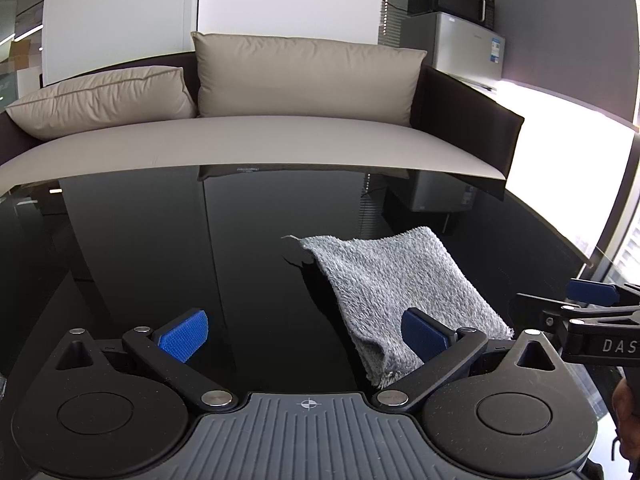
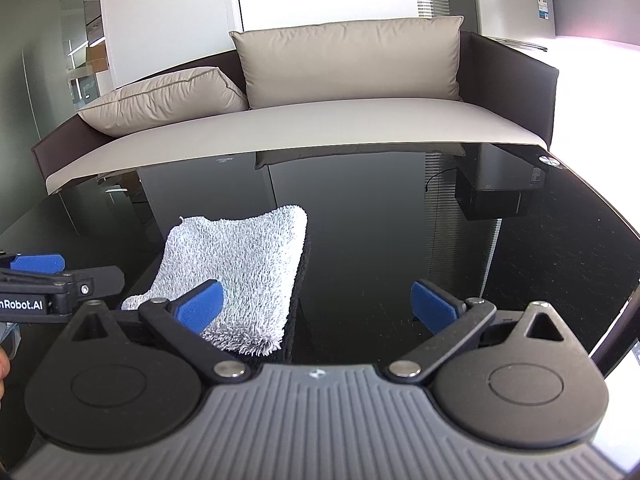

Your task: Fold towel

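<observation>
A grey fluffy towel (image 1: 396,280) lies folded into a small rectangle on the black glass table (image 1: 180,240). It also shows in the right wrist view (image 2: 244,268). My left gripper (image 1: 304,334) is open and empty; the towel lies in front of its right finger. My right gripper (image 2: 320,306) is open and empty; the towel lies in front of its left finger. Each gripper shows at the edge of the other's view: the right one (image 1: 592,320) and the left one (image 2: 44,284).
A sofa (image 1: 256,140) with two beige cushions (image 1: 308,76) stands right behind the table's far edge. A small fridge (image 1: 468,44) with a microwave on top stands at the back right. The table's right edge curves near a bright window.
</observation>
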Action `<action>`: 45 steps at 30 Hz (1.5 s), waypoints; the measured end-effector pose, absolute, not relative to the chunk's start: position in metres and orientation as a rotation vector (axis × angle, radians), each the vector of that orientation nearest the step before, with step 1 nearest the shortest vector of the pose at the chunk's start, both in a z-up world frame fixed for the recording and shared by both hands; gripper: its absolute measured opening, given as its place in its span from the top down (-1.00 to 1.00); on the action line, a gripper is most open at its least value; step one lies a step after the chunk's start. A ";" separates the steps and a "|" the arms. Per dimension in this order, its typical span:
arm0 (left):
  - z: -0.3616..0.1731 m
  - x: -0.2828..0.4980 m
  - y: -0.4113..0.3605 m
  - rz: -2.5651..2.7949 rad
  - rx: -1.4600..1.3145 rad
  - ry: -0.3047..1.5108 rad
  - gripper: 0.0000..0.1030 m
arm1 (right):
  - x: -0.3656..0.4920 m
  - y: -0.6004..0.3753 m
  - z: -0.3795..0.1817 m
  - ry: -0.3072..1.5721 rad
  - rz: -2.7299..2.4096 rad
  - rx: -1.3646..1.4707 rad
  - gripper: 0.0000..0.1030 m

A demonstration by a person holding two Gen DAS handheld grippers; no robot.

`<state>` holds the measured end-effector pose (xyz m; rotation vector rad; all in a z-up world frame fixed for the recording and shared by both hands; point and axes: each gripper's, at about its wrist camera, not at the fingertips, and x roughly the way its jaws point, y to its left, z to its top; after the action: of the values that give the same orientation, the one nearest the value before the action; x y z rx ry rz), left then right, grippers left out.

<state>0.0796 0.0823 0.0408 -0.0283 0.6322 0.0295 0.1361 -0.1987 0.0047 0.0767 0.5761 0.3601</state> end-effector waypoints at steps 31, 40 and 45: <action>0.035 0.048 0.063 0.037 -0.018 0.606 -0.98 | 0.089 -0.214 0.006 0.592 0.306 0.079 -0.98; 0.034 0.043 0.059 0.032 -0.006 0.605 -0.98 | 0.083 -0.218 0.006 0.602 0.289 0.076 -0.98; 0.034 0.040 0.056 0.032 -0.002 0.604 -0.98 | 0.078 -0.220 0.006 0.599 0.283 0.070 -0.98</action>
<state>0.0401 0.0564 0.0335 -0.0018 0.6038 0.0315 0.0779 -0.2205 0.0058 0.0702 0.5985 0.2826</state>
